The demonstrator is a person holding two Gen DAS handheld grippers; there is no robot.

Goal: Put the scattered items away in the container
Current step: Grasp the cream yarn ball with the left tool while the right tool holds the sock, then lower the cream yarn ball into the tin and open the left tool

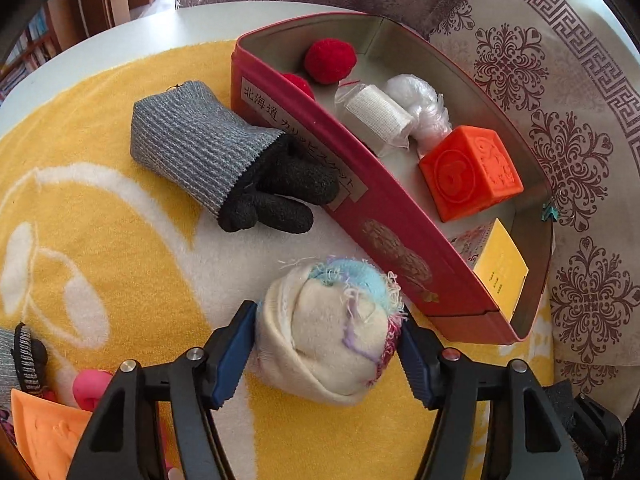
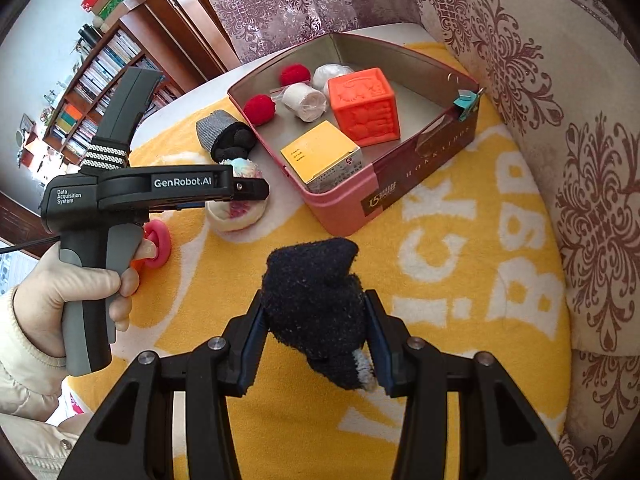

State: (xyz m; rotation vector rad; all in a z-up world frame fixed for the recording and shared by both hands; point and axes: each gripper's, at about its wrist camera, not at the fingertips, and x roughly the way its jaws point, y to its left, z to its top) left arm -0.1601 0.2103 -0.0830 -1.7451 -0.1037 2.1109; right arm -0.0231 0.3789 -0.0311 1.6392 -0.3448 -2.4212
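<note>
On my far left, in the right wrist view, the person's gloved left hand (image 2: 76,284) grips the handle of the left hand-held gripper (image 1: 326,344), whose blue pads are pressed against both sides of a cream rolled sock (image 1: 324,336) with pastel and pink fraying — clamped on it, the sock resting on the yellow towel (image 1: 100,152) just beside the tin's near wall. A pink ring toy (image 2: 158,242) lies on the towel behind that handle. Further along, a grey-and-black glove (image 1: 224,160) lies on the towel, its black fingers touching the tin's labelled side. The red tin (image 1: 400,216) stands open on the towel, which covers the bench (image 1: 132,36); inside I see two red pompoms (image 2: 259,109), a white roll (image 2: 304,101), a clear plastic bundle (image 1: 420,100), an orange embossed cube (image 2: 364,106) and a yellow box (image 2: 320,156). A teal clip (image 2: 466,102) sits on the tin's far right corner. The right hand-held gripper (image 2: 316,332) is closed on a dark navy sock (image 2: 316,300) — held above the towel, short of the tin.
</note>
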